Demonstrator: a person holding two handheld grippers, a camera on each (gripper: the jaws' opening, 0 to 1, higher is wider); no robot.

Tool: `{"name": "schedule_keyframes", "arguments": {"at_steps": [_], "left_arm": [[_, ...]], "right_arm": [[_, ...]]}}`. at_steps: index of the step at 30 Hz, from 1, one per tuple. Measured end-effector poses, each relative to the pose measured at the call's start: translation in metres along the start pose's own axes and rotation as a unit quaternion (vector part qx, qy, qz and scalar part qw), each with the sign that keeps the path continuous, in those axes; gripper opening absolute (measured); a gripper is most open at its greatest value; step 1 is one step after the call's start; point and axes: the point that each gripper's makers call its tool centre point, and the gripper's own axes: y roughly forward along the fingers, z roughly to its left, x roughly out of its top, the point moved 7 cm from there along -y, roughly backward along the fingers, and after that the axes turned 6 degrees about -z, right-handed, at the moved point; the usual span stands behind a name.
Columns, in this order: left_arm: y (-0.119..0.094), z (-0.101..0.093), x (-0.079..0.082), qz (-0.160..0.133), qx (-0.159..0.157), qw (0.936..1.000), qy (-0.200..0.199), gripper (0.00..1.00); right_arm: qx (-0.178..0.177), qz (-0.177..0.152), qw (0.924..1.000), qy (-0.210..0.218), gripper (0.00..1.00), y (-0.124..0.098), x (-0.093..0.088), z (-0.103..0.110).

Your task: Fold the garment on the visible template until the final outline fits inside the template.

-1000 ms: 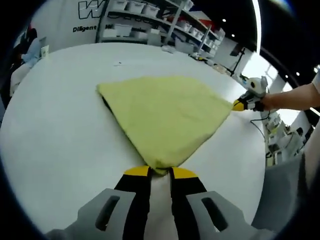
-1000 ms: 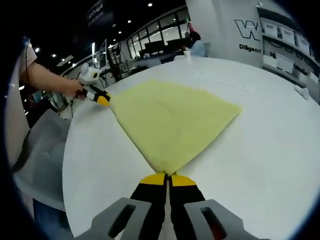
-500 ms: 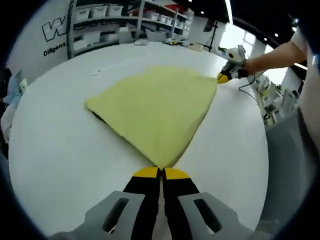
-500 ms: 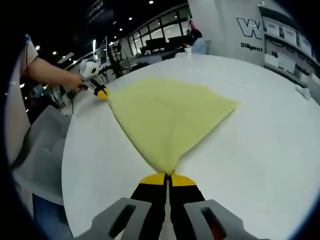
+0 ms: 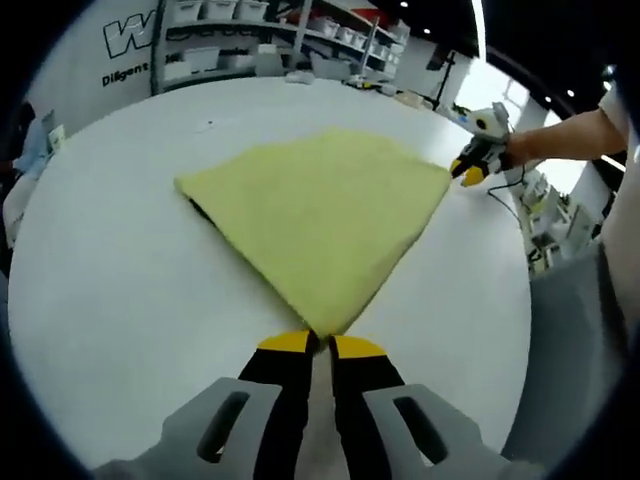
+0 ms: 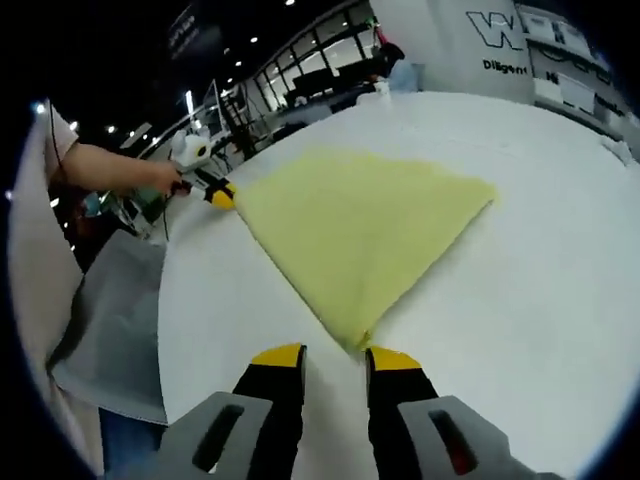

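Observation:
A yellow garment (image 5: 320,215), folded into a flat, roughly triangular shape, lies on the white round table (image 5: 110,300). In the left gripper view my left gripper (image 5: 321,345) sits at the garment's near corner, jaws a narrow gap apart, the corner's tip just at the fingertips. My right gripper (image 5: 470,170) shows at the far right, held by a hand, just off the garment's other corner. In the right gripper view my right gripper (image 6: 335,357) is open, with the garment (image 6: 365,215) corner lying on the table between its fingertips. The left gripper (image 6: 222,195) touches the far left corner.
Shelves with bins (image 5: 250,35) and a lettered wall stand beyond the table's far side. The table edge (image 6: 165,330) drops off at the left, with a person's grey clothing (image 6: 105,320) beside it. A seated person (image 6: 395,65) is far behind.
My right gripper's jaws have opened and let go of the garment's corner. My left gripper's jaws have parted slightly. The garment now lies flatter on the table.

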Motion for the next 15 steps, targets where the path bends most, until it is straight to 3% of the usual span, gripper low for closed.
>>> {"name": "schedule_keyframes", "arguments": {"at_steps": [2,3,4,5,8,15], "left_arm": [[-0.001,-0.003,0.001,-0.006,-0.013,0.9998,-0.011,0.09],[-0.002,-0.004,0.000,-0.004,-0.022,0.9997,0.002,0.01],[-0.003,-0.002,-0.002,0.003,-0.016,0.9996,0.025,0.01],[-0.004,0.000,-0.002,0.002,-0.003,0.9997,0.024,0.00],[-0.005,-0.001,-0.001,-0.001,-0.006,0.9997,0.025,0.00],[-0.008,-0.003,-0.006,0.007,-0.010,0.9987,0.049,0.00]], "right_arm": [[-0.009,-0.025,0.9993,0.026,0.09,0.003,0.008,-0.002],[-0.008,-0.029,0.9992,0.024,0.06,0.004,0.010,-0.003],[-0.012,-0.026,0.9993,0.022,0.00,0.006,0.010,-0.003],[-0.014,-0.020,0.9996,0.016,0.00,0.008,0.008,-0.003],[-0.013,0.006,0.9997,0.021,0.00,0.011,0.000,-0.002],[-0.014,0.015,0.9997,-0.014,0.00,0.007,-0.006,0.001]]}}
